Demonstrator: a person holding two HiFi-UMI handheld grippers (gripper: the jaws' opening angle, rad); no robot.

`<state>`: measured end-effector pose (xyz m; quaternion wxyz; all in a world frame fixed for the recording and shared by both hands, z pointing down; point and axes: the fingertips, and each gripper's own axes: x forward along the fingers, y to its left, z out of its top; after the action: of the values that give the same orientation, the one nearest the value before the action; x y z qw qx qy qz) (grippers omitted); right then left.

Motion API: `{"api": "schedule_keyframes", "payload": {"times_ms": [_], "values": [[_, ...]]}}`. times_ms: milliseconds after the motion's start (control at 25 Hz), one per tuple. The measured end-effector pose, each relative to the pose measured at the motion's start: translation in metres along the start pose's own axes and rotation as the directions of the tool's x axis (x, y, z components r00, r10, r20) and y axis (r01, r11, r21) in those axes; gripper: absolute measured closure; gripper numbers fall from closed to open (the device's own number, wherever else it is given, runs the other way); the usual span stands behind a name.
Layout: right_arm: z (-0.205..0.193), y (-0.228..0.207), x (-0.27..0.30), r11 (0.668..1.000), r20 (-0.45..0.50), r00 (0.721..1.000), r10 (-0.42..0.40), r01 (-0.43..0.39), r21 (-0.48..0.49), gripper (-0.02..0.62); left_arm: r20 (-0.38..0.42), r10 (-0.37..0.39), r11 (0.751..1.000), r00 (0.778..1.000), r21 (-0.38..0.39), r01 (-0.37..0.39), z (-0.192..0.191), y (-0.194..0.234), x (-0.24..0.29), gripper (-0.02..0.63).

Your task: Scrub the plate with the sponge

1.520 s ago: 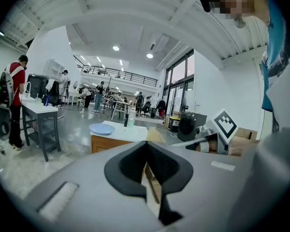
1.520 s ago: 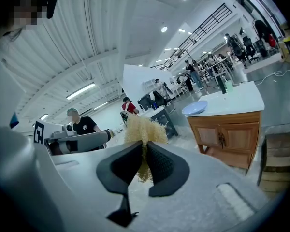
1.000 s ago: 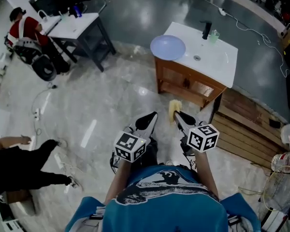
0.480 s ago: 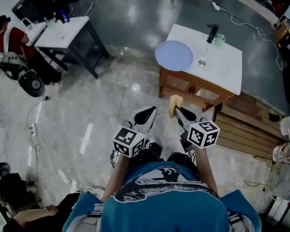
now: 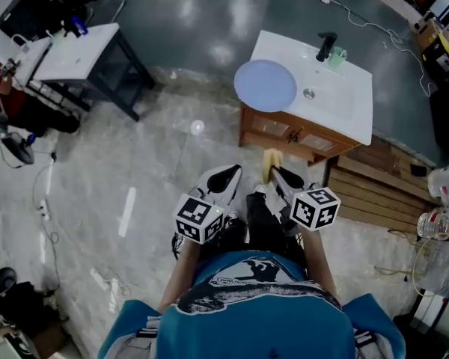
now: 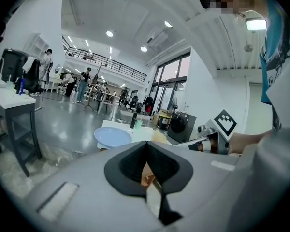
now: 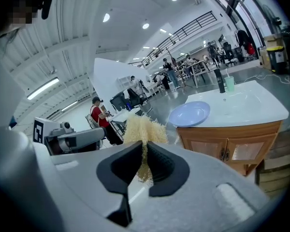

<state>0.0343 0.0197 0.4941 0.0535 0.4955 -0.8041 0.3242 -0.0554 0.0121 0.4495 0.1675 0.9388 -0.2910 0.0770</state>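
The person is walking closer to the desk (image 5: 344, 103), so the plate (image 5: 265, 85), upper centre, is nearing reach. The right tongs (image 5: 274, 173) are clamping the sponge (image 5: 270, 160); the left tongs (image 5: 226, 176) are closed, empty.

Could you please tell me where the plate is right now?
In the head view, the blue plate lies at the left end of the white sink counter, left of the drain and the black faucet.

Plate (image 5: 265, 85) pale blue — sponge (image 5: 270, 163) straw yellow — sink top (image 5: 353, 117) white, cabinet (image 5: 275, 130) brown wood.
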Motion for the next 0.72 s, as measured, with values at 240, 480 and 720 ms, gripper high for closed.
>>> {"api": "schedule_keyframes", "payload": {"times_ms": [240,480,720], "values": [[0.020,-0.029,0.031,1.000,-0.007,1.000,0.013,-0.013,0.012,0.565,0.005,0.034,0.999,0.999,-0.029,-0.034,0.005,0.031,0.028,0.589],[0.073,-0.066,0.071,0.999,0.001,0.999,0.042,-0.042,-0.014,0.565,-0.007,0.081,0.997,0.997,-0.013,-0.081,0.023,0.073,0.074,0.551],[0.126,-0.118,0.108,0.997,-0.020,0.999,0.050,-0.052,-0.065,0.565,-0.072,0.174,0.983,0.982,-0.042,-0.177,0.023,0.117,0.132,0.519]]}}
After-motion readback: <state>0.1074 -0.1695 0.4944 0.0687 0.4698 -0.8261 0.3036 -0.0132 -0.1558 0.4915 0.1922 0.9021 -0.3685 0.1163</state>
